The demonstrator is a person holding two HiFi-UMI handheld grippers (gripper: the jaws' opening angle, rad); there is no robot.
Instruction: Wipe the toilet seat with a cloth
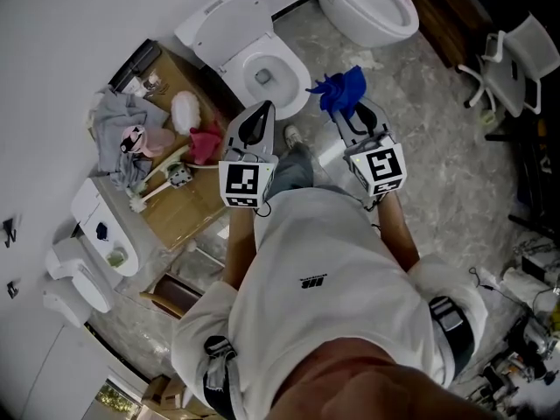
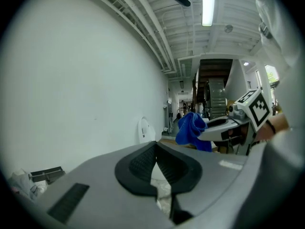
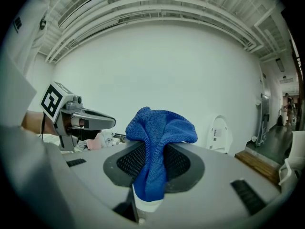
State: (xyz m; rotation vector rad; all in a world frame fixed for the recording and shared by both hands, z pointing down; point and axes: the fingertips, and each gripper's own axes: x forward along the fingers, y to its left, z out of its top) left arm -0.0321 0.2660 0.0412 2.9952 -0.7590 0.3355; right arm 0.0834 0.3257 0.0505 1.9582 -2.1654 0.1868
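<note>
A white toilet [image 1: 282,84] with its lid [image 1: 229,23] raised stands on the floor ahead, between my two grippers and beyond them. My right gripper [image 1: 347,103] is shut on a blue cloth [image 1: 341,89], which bunches above the jaws [image 3: 161,130] and hangs down between them. My left gripper [image 1: 257,119] is held just left of it, close to the toilet's bowl, jaws shut with nothing in them [image 2: 156,148]. In the left gripper view the blue cloth [image 2: 192,130] and right gripper [image 2: 220,125] show to the right.
A wooden crate [image 1: 179,201] at the left carries grey clothes [image 1: 118,129], a pink cloth [image 1: 206,141] and a white brush [image 1: 157,185]. A second toilet [image 1: 372,7] stands at the top right, a white chair [image 1: 516,64] beyond it. The person's shoe [image 1: 291,136] is on the marble floor.
</note>
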